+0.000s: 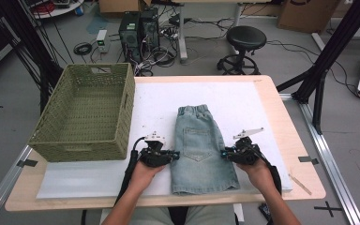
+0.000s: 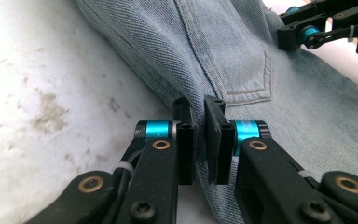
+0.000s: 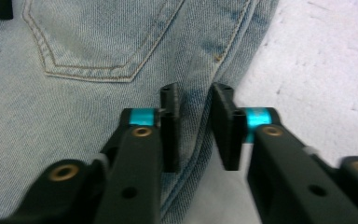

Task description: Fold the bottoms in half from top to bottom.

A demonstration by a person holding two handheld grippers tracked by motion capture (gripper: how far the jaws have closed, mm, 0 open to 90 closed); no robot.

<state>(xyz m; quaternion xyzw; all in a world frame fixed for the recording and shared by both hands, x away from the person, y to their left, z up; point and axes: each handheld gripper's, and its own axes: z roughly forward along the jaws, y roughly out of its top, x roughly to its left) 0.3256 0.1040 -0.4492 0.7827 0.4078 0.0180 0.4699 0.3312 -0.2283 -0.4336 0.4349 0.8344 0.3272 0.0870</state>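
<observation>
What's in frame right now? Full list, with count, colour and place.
denim shorts: 1, light blue, flat on the sheet in the middle of the table, waistband away from the person
basket: 1, green woven, on the left part of the table
sheet: 1, white, spread over the tabletop
table: 1, light wood
stool: 1, black, on the floor beyond the table
computer towers: 2, black, on the floor behind the basket
cardboard boxes: 2, brown, far floor
left gripper: 1, black with blue, jaws nearly together on the shorts' left edge
right gripper: 1, black with blue, jaws apart astride the shorts' right edge seam
hands: 2, each holding a gripper
</observation>
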